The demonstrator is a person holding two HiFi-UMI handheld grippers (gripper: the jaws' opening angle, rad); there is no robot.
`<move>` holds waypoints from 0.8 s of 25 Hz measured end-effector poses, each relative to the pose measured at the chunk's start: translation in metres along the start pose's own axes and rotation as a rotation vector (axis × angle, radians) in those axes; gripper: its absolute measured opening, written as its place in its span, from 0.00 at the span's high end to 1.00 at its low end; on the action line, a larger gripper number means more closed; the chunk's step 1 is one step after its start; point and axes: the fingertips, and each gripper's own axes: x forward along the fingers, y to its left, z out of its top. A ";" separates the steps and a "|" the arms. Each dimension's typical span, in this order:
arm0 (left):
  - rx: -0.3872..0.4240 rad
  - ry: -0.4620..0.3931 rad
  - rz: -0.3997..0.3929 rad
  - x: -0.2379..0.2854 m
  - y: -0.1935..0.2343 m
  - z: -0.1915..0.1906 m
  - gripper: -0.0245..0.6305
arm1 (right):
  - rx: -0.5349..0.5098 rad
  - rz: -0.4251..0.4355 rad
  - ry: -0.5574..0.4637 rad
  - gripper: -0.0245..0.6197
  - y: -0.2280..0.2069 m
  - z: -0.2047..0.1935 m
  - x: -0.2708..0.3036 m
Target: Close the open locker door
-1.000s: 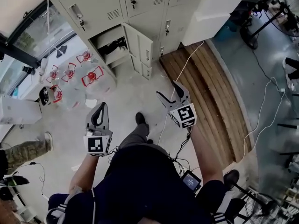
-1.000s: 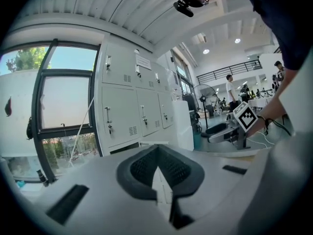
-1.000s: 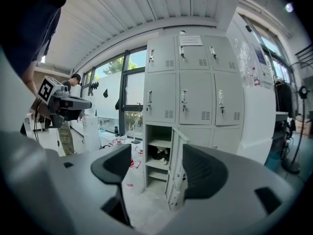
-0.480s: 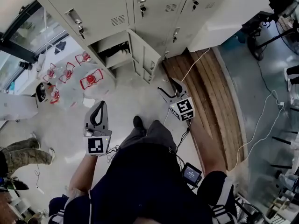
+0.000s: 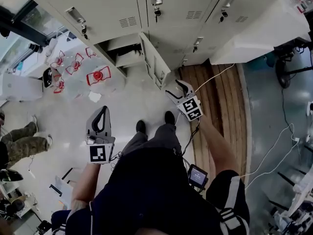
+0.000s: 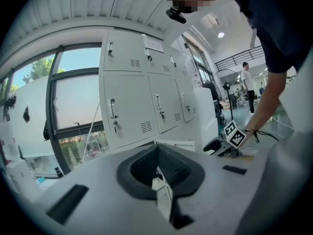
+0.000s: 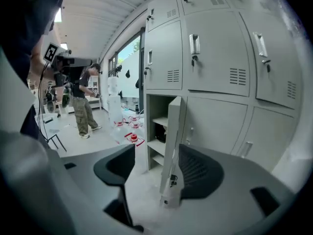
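A bank of pale grey lockers (image 5: 112, 9) runs along the top of the head view. One low locker door (image 5: 155, 62) stands swung out, showing shelves (image 5: 120, 53) inside. My right gripper (image 5: 175, 88) is a short way in front of that door's free edge and does not touch it. Its jaws are apart and closing with nothing between them. In the right gripper view the door (image 7: 172, 141) shows ahead, beyond my right gripper (image 7: 159, 173). My left gripper (image 5: 101, 112) hangs lower left, shut and empty, with its pads together in the left gripper view (image 6: 157, 155).
Several water bottles with red caps (image 5: 98, 75) lie on the floor left of the open locker. A wooden platform (image 5: 220, 106) with a white cable (image 5: 215, 77) lies to the right. A person in camouflage trousers (image 5: 19, 143) stands at far left.
I have stepped closer to the lockers. My right gripper has moved forward toward the open door's edge and its jaws have narrowed a little. The left gripper has hardly moved.
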 end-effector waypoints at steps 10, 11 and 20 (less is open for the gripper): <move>-0.035 0.095 0.231 0.027 -0.051 0.001 0.96 | -0.175 0.321 0.067 0.53 -0.034 -0.047 0.050; -0.039 0.103 0.242 0.028 -0.056 0.000 0.96 | -0.182 0.342 0.070 0.54 -0.036 -0.051 0.054; -0.050 0.159 0.287 0.038 -0.079 -0.020 0.96 | -0.284 0.514 0.084 0.58 -0.034 -0.073 0.087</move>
